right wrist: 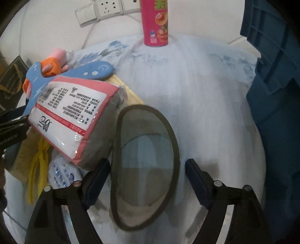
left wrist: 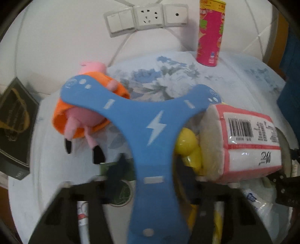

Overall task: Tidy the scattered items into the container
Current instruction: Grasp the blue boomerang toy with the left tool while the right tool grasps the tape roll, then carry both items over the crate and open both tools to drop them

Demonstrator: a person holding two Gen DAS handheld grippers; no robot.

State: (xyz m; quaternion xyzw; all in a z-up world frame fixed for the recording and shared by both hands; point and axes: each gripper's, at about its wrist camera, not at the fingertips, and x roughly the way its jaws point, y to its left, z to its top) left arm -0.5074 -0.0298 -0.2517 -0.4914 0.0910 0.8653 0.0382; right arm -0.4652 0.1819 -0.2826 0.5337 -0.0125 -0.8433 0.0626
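Observation:
My left gripper (left wrist: 155,180) is shut on a blue three-armed boomerang toy (left wrist: 150,131) with a white lightning bolt, held above a heap of items. Under it lie a pink pig plush in an orange dress (left wrist: 84,112), a pink-edged tissue pack (left wrist: 247,142) and a yellow object (left wrist: 187,148). My right gripper (right wrist: 148,178) is open around a grey slipper (right wrist: 144,165) on the white cloth, fingers apart from it on both sides. The tissue pack (right wrist: 71,120), the boomerang toy (right wrist: 93,72) and the plush (right wrist: 54,63) show at left. A blue crate (right wrist: 277,75) stands at right.
A pink snack can (left wrist: 210,33) stands upright at the back of the cloth-covered table, also in the right wrist view (right wrist: 155,22). Wall sockets (left wrist: 148,16) sit behind it. A dark box (left wrist: 15,127) lies at the left edge. A blue-printed plastic packet (right wrist: 61,172) lies near my right gripper.

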